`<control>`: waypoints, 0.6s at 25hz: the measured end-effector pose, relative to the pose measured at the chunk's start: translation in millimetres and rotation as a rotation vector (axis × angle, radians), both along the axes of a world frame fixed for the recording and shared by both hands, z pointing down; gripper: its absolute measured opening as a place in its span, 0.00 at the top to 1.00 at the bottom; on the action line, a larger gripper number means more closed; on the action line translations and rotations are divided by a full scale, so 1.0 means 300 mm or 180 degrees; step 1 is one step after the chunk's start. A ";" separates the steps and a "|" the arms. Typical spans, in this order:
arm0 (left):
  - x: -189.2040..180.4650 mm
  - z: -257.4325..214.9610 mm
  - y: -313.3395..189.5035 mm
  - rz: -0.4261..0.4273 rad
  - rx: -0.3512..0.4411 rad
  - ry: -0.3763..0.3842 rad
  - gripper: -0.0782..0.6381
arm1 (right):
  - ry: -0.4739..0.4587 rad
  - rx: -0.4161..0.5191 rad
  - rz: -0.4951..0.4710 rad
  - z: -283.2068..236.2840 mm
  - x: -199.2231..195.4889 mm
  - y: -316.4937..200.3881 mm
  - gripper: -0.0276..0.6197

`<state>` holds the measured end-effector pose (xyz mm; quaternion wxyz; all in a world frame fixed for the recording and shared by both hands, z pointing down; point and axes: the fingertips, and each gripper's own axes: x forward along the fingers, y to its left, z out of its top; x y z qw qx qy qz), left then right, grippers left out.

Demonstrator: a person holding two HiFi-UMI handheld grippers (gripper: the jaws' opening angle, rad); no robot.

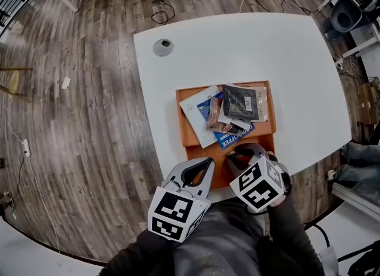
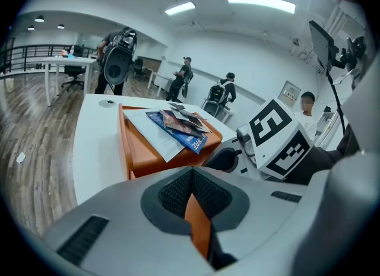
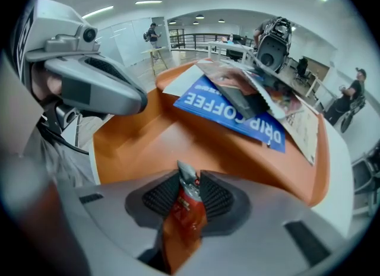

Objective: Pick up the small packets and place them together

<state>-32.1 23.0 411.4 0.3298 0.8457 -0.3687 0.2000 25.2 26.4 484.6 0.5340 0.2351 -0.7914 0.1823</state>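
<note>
**Head view.** The tray [image 1: 189,133] sits on the bench [image 1: 267,49]. The stack [image 1: 233,110] fills the tray's far half. The left tongs [image 1: 208,162] and right tongs [image 1: 237,155] hang over its near edge.

**Left gripper view.** The left tongs are closed together and hold nothing. Hold them clear of the tray.

**Right gripper view.** The right tongs are clamped on a red packet [image 3: 187,200] above the tray's bare near floor. Carry it to the stack and lay it flat before releasing. The blue packet [image 3: 237,114] reads "DRIP COFFEE".

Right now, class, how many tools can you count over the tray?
2. Left tool, shut, over the tray's near left corner; right tool beside it, gripping a red packet. None hidden.
</note>
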 end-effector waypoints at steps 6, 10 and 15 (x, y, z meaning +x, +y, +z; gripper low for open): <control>-0.014 -0.039 0.028 0.0033 0.0095 0.0006 0.90 | 0.0014 0.0221 0.0079 -0.033 -0.017 0.007 0.85; -0.017 -0.068 0.048 0.0063 0.0171 -0.0004 0.90 | -0.0075 0.0355 0.0146 -0.088 -0.033 0.013 0.85; 0.003 -0.132 0.050 0.0122 0.0342 0.0004 0.90 | -0.0201 0.0501 0.0188 -0.173 -0.051 0.023 0.85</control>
